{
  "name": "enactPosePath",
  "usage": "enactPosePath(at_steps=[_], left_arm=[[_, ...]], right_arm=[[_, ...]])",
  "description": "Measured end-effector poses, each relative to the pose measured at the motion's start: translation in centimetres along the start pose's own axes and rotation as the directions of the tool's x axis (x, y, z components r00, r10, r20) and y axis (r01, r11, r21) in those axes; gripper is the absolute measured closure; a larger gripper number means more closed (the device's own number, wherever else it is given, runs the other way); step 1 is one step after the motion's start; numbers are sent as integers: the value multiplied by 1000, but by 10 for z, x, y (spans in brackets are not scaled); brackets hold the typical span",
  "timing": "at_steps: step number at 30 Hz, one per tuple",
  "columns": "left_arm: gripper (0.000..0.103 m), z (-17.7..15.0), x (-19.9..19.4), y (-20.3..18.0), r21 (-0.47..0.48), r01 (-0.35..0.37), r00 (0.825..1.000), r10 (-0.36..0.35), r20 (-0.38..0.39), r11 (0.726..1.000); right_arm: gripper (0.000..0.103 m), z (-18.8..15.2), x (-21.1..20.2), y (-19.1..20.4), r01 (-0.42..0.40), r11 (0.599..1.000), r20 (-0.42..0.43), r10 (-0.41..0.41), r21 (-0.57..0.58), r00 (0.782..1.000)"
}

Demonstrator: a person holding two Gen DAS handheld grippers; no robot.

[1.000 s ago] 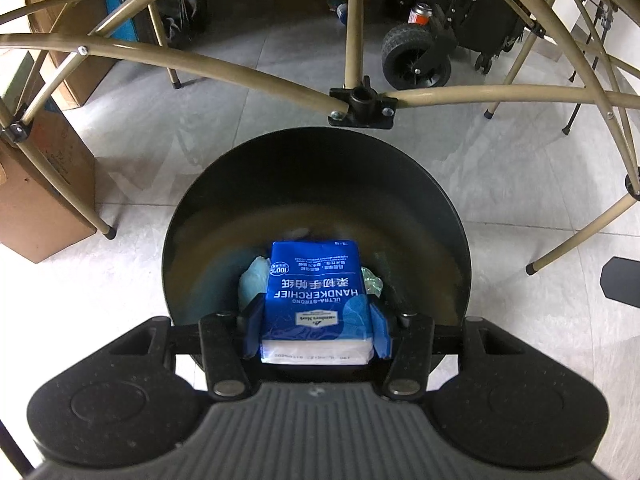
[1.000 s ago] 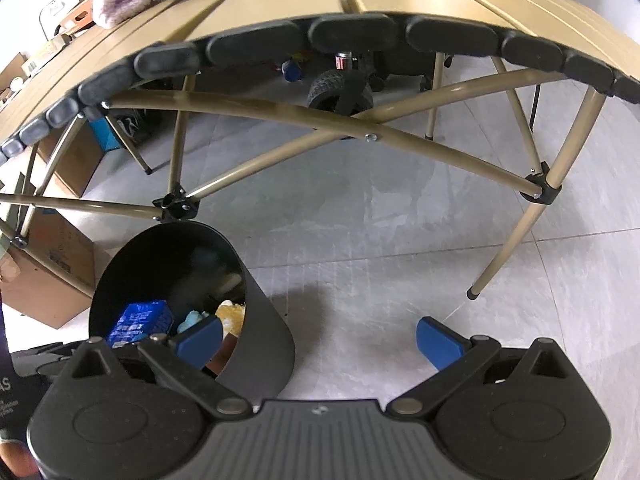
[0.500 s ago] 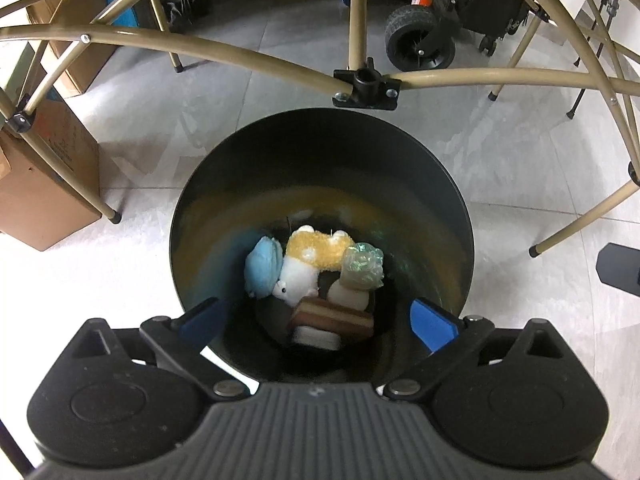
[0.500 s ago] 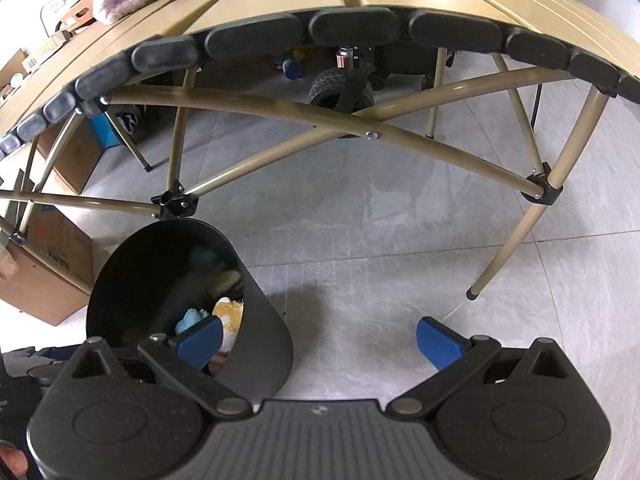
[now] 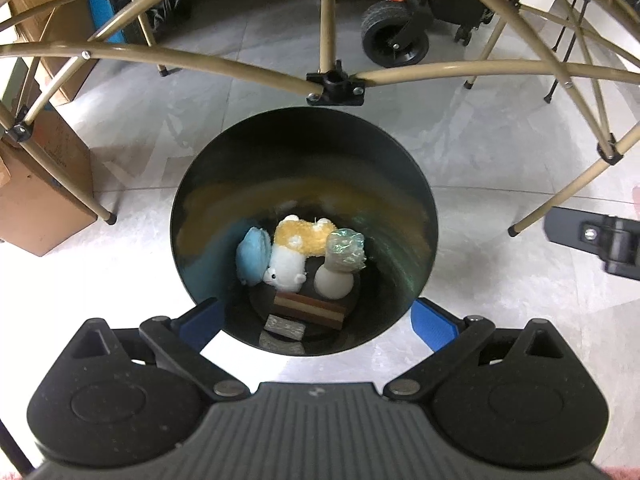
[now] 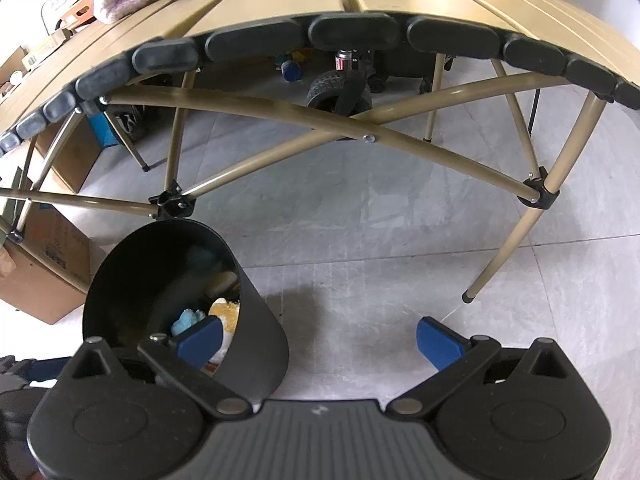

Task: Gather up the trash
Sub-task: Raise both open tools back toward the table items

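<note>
Grey floor tiles surround the black bin (image 5: 416, 184), trash piled inside. Your left gripper (image 5: 316, 320) hangs wide and empty above it; the right gripper (image 6: 320, 340), also wide, could clip the rim at nine o'clock.

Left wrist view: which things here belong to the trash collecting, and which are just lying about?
Part of the job:
- black bin
- blue plush, white and yellow plush, brown striped block inside it
- left gripper, open above it

Lying about:
- cardboard box
- black wheel
- folding table frame
</note>
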State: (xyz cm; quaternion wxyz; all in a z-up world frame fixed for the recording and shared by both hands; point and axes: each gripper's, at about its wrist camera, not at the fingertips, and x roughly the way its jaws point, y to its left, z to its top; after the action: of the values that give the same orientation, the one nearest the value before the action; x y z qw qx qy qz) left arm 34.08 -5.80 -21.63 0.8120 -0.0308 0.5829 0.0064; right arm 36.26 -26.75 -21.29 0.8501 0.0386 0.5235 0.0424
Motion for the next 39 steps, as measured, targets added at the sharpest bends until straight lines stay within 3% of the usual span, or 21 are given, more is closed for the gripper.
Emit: enactPosePath(at_steps=[17,23,27,32,39], left_arm=[[1,0,-33,17,-23,73,994,-71,85,997],[1,-3,-60,23,-21,71,981,-66,184,997],[1,-4,-80,31,-30,86,962,-75,263,996],[1,-5,-107,40,-14,119,922,-105,373,993],[0,-4,-145,49,-2,128,838,-107,535,992]], right_arm=[[0,1,-15,6,-22,999,34,23,-35,999],[0,1,-36,9,-56,997,92,61,-50,994],[0,3,-50,14,-80,995,126,88,-67,988],[0,7,-76,18,-122,988,188,138,-97,972],[0,16,-121,24,-222,960,314,266,-170,911]])
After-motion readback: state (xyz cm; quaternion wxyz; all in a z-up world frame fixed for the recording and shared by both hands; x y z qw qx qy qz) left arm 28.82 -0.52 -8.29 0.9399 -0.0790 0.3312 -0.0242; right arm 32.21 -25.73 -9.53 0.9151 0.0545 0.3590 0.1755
